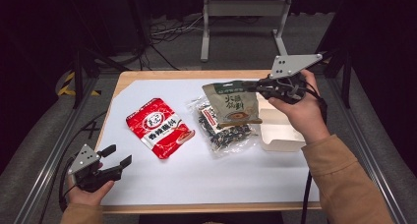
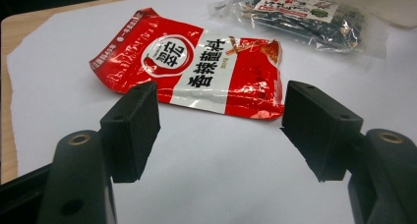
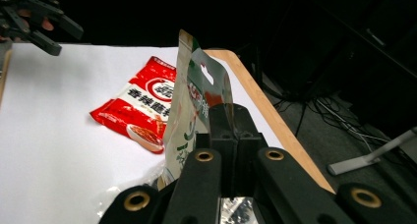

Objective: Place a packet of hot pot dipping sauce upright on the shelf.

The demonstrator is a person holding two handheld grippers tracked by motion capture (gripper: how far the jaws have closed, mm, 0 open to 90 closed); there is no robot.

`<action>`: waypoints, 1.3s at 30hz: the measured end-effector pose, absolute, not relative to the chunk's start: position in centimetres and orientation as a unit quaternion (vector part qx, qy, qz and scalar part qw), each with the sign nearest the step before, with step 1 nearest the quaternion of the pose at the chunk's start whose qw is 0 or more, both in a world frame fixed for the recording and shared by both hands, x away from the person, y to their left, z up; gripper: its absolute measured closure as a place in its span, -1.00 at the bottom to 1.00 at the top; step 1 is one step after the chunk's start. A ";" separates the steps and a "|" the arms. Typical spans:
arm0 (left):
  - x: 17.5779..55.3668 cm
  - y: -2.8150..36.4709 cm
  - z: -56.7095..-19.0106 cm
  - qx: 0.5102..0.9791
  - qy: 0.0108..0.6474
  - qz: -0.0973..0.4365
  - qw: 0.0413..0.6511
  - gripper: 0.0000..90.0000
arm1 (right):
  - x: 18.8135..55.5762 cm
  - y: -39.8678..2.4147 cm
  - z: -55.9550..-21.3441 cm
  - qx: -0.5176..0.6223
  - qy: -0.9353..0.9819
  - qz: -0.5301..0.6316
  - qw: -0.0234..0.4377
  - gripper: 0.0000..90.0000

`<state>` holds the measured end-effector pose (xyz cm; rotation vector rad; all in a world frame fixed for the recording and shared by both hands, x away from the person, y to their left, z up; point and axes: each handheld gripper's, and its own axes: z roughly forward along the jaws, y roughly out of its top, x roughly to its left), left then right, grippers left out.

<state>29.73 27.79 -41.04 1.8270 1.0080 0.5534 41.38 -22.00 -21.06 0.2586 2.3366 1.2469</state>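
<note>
The left gripper (image 1: 117, 155) rests with jaws spread and nothing between them, the red seasoning packet (image 1: 160, 127) just ahead. The right gripper (image 1: 263, 88) pinches the green hotpot-base pouch (image 1: 235, 103) by one edge; carry it level toward the white box (image 1: 280, 130) below the jaws.

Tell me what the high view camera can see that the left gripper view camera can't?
From the high view: the right gripper shut on the green pouch, lifted above the clear packet, plus the white box and both of the person's hands.

From the left gripper view: a close look along the left gripper's open jaws, with nothing between them.

Both share the red pouch, the clear packet of dark bits and the white sheet.
</note>
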 end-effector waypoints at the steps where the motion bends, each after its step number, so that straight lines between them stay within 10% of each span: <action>1: 29.7 27.8 -41.0 0.746 0.412 0.226 0.472 -0.31 | 41.5 -22.3 -21.0 0.094 0.852 0.455 0.241 1.00; 39: 29.1 27.8 -41.4 0.748 0.426 0.234 0.452 -0.33 | 48.2 -31.5 -21.4 0.156 0.836 0.432 0.299 1.00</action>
